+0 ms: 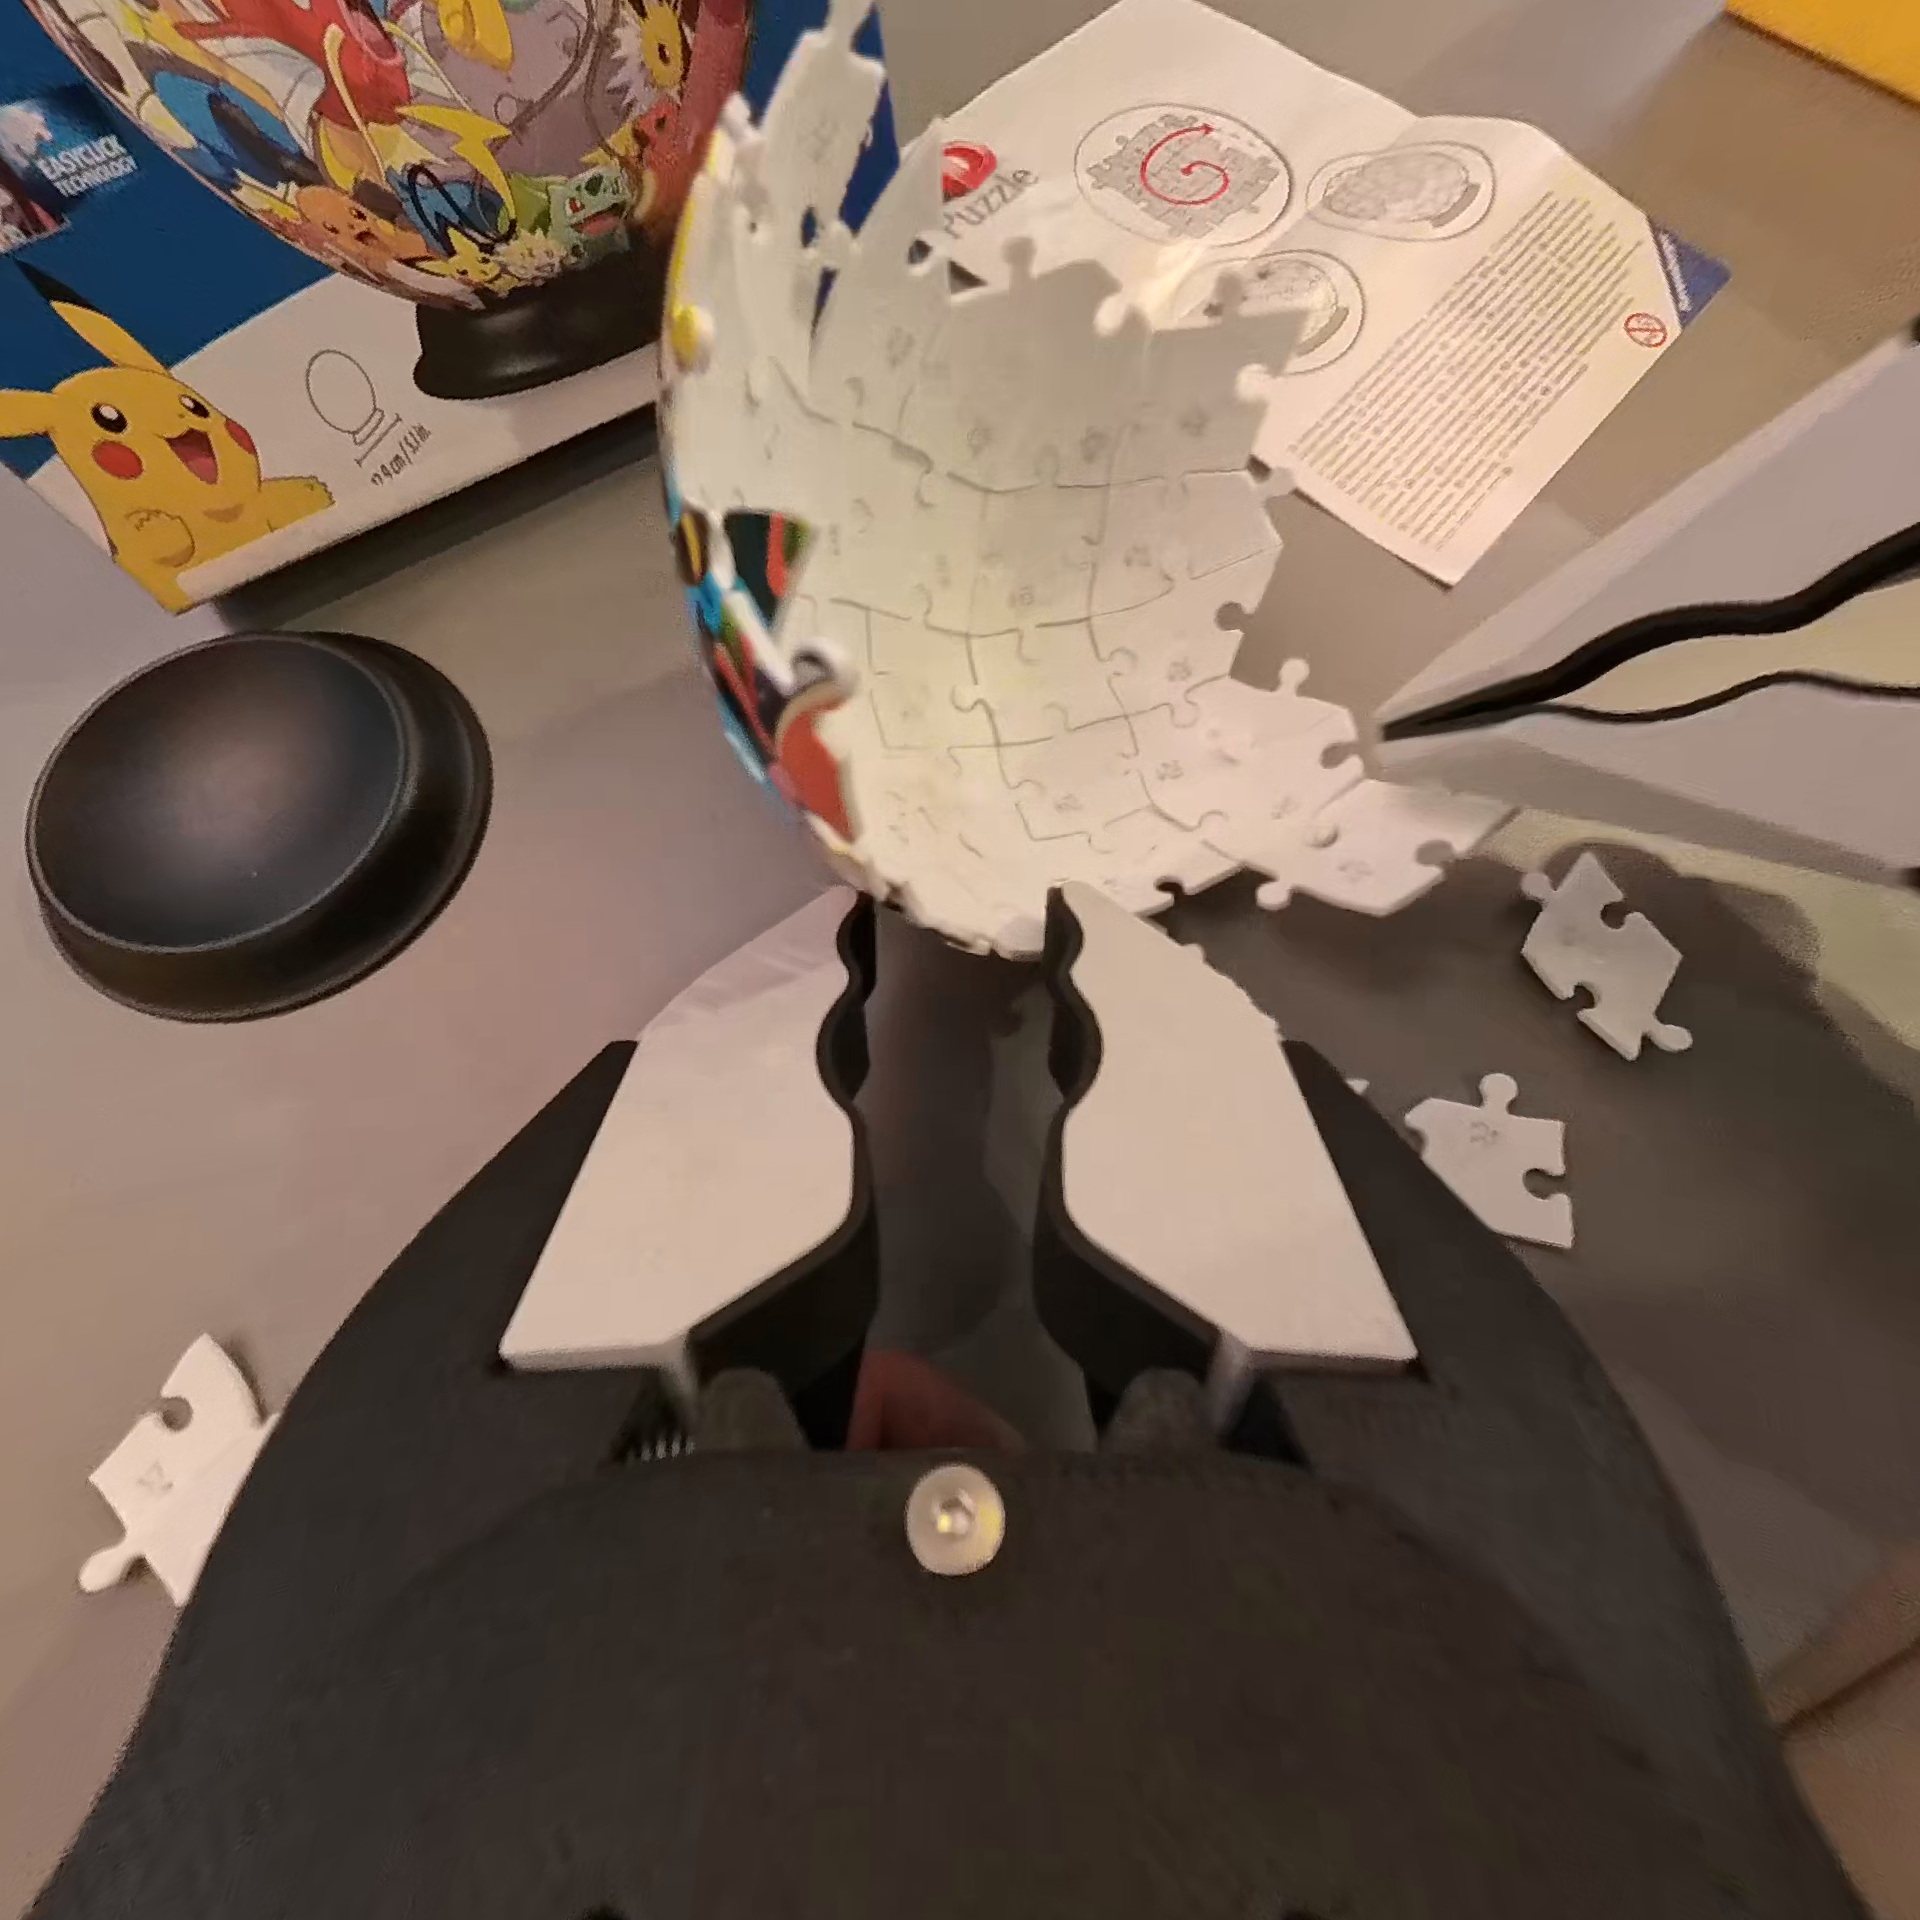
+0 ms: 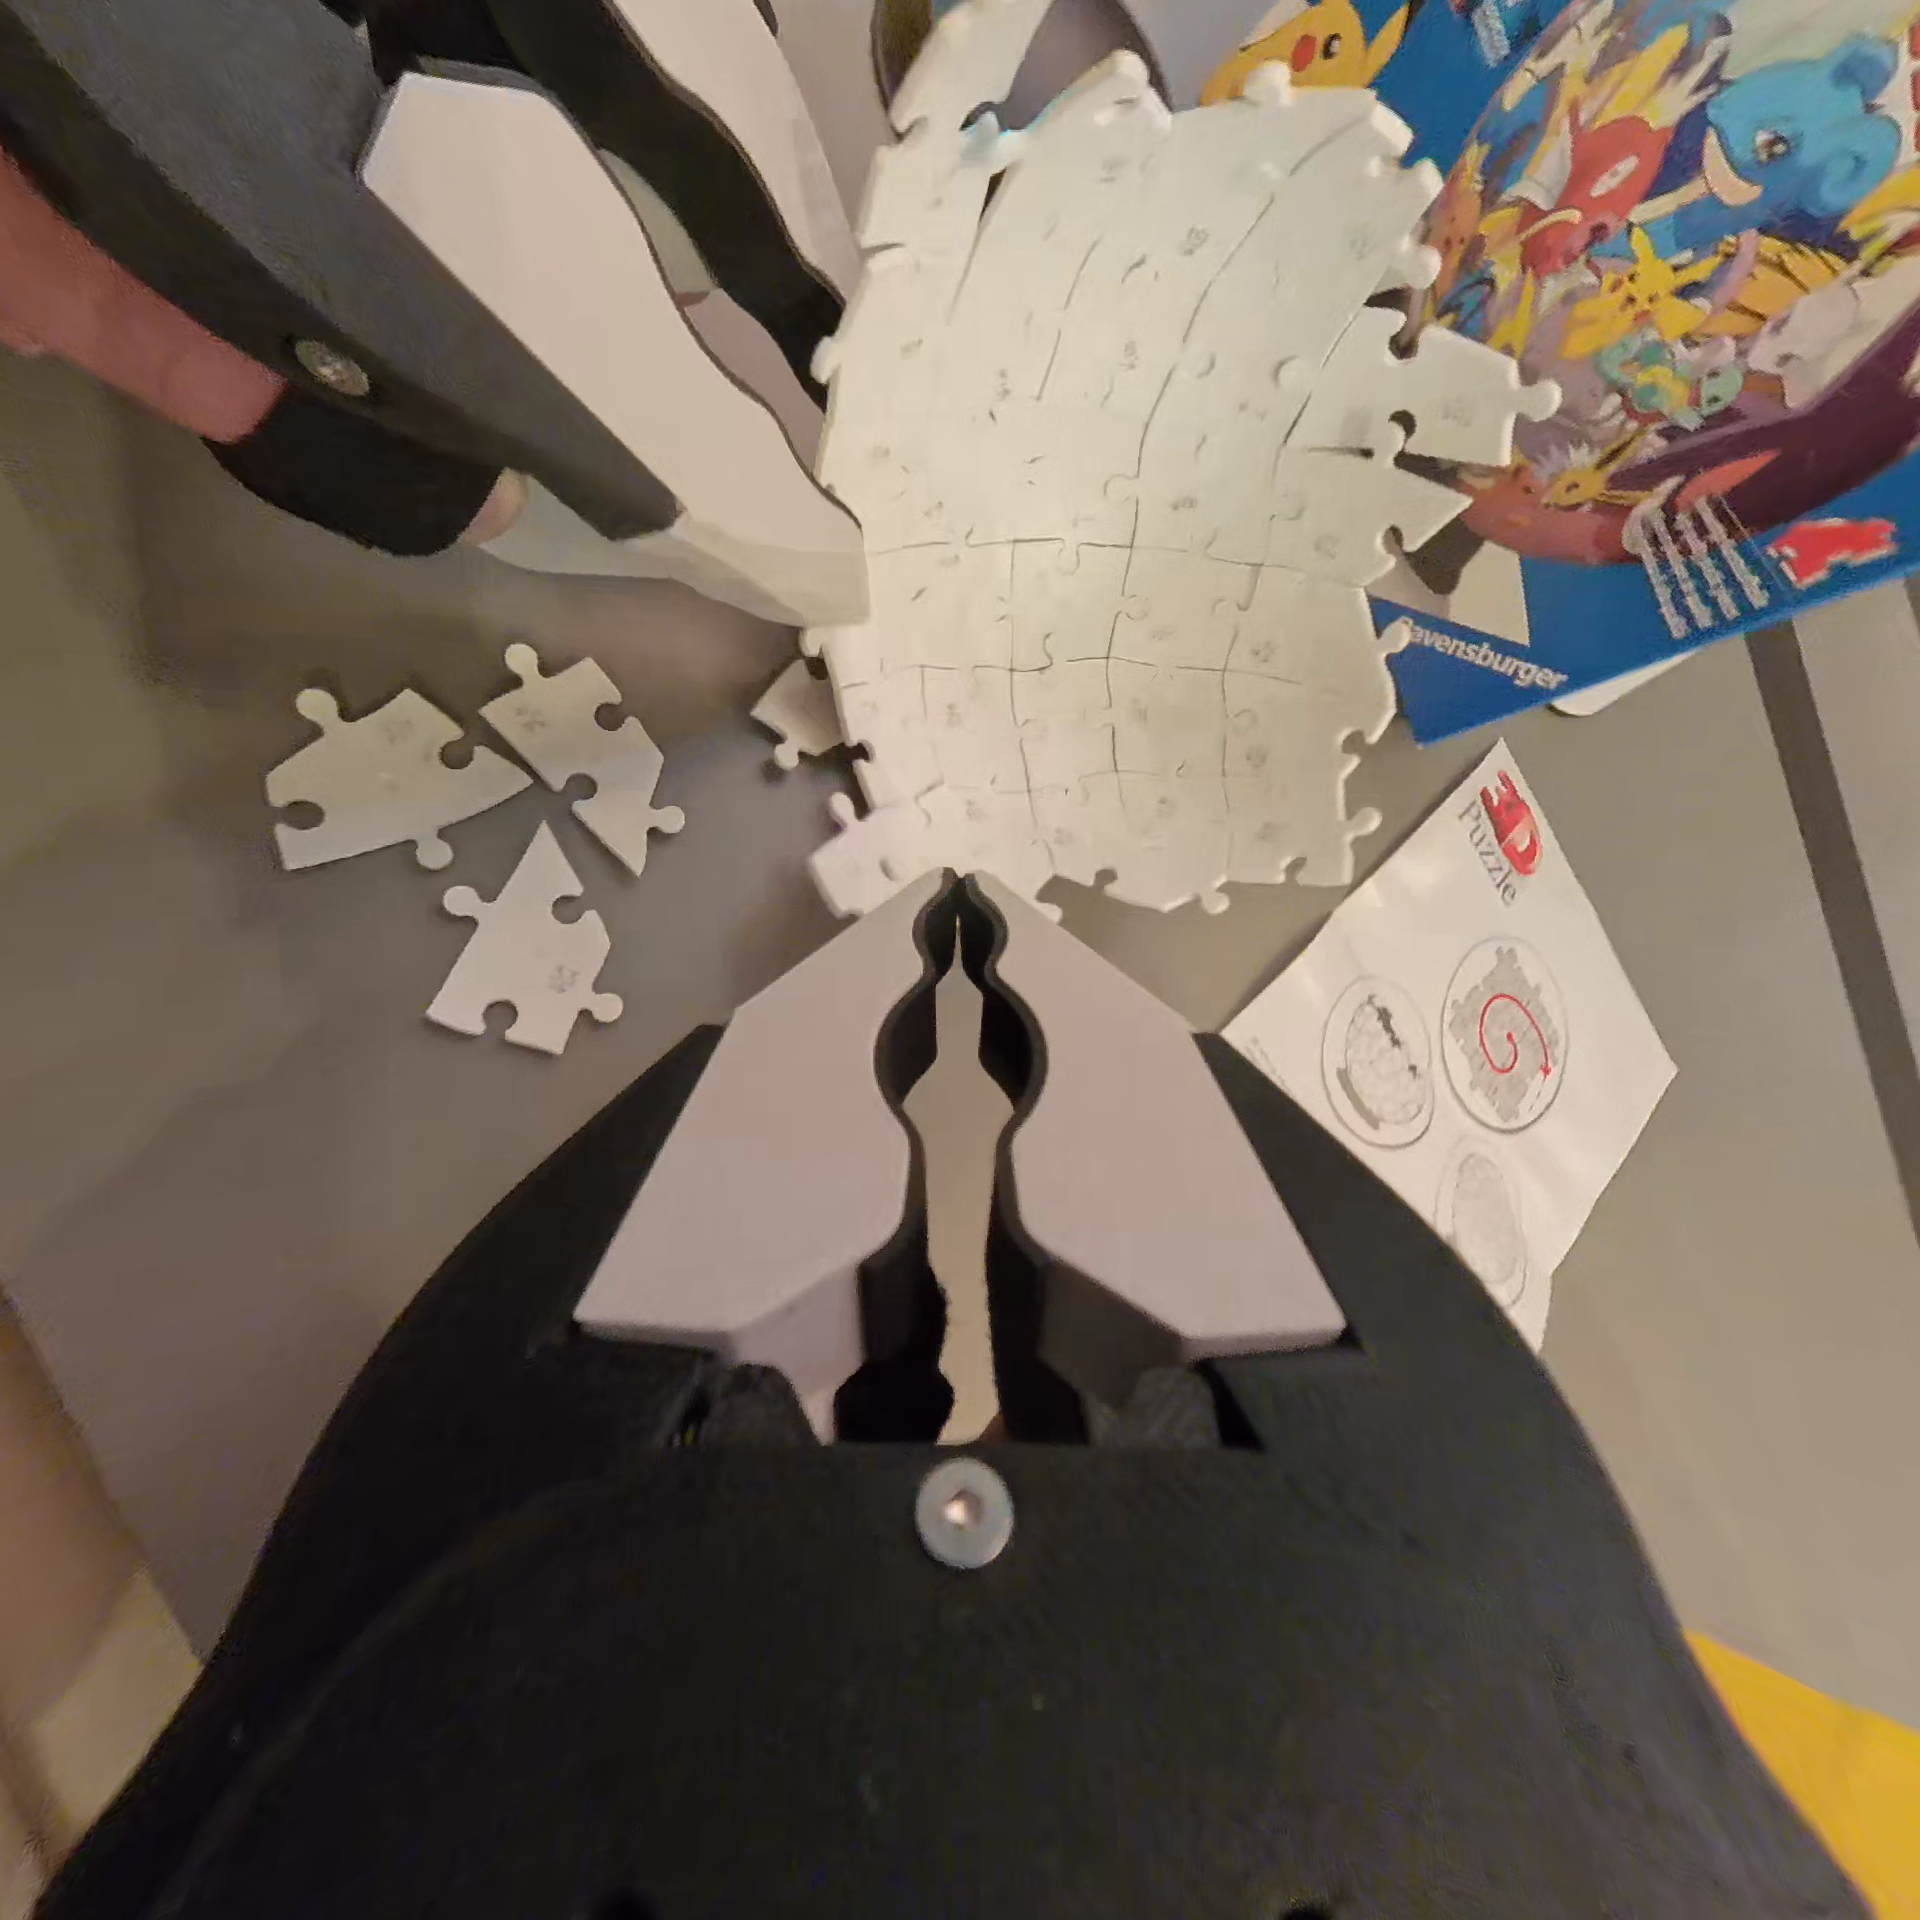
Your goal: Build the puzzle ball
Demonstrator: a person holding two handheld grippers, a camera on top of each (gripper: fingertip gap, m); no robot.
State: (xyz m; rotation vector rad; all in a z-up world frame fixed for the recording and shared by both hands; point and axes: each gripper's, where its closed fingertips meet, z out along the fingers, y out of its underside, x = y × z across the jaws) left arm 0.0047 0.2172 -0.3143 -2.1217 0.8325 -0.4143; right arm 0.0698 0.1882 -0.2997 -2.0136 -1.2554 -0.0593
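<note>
The half-built puzzle ball [image 1: 1018,582] is a curved white shell seen from its inner side, with coloured print along its outer left edge. It stands tilted above the grey table. My right gripper [image 2: 956,894] is shut on the shell's [image 2: 1122,520] near edge; it also shows in the left wrist view [image 1: 1377,732], pinching the rim at the right. My left gripper [image 1: 958,912] has its jaws apart, with the shell's lower rim just at the fingertips. In the right wrist view the left gripper [image 2: 836,462] sits at the shell's left edge.
Loose white pieces lie on the table [image 1: 1600,966] [image 1: 1496,1164] [image 1: 166,1465] [image 2: 384,769] [image 2: 582,738] [image 2: 530,956]. A black round stand [image 1: 249,810] sits left. The puzzle box [image 1: 208,260] [image 2: 1662,312] and an instruction sheet [image 1: 1455,312] [image 2: 1455,1039] lie behind. Some 8 cm of space lies between my two pairs of fingers.
</note>
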